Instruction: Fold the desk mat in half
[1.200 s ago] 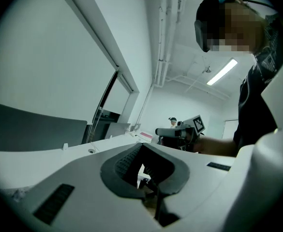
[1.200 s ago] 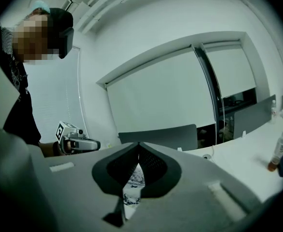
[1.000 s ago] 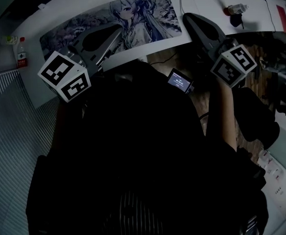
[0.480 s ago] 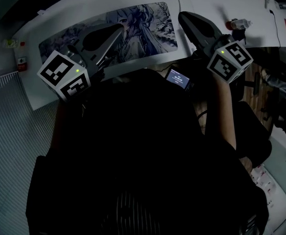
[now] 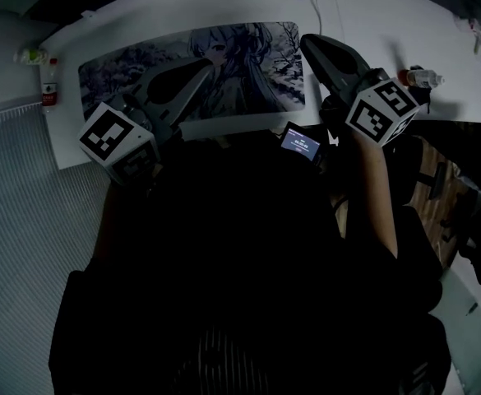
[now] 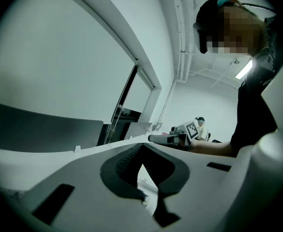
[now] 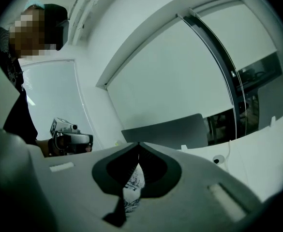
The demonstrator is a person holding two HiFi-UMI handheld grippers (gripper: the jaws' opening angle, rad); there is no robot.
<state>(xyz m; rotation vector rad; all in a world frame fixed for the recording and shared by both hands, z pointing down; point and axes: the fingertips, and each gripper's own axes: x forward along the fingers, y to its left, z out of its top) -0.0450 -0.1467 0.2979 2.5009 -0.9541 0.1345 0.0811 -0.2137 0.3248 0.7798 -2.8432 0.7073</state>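
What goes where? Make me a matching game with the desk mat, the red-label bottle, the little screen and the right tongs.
Things: 1 desk mat; 2 red-label bottle; 3 little screen; 4 right tongs.
Places: A left of the mat; B at the mat's right edge; C flat on the desk; D between mat and person.
Pairs: 1-C, 2-A, 3-D, 4-B.

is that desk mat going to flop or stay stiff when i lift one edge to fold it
Probably floppy: the desk mat lies thin and dead flat on the white table, so a lifted edge should sag and drape. It is long and wide, so lifting one corner alone would likely drag or twist the rest. Likely light for its area.
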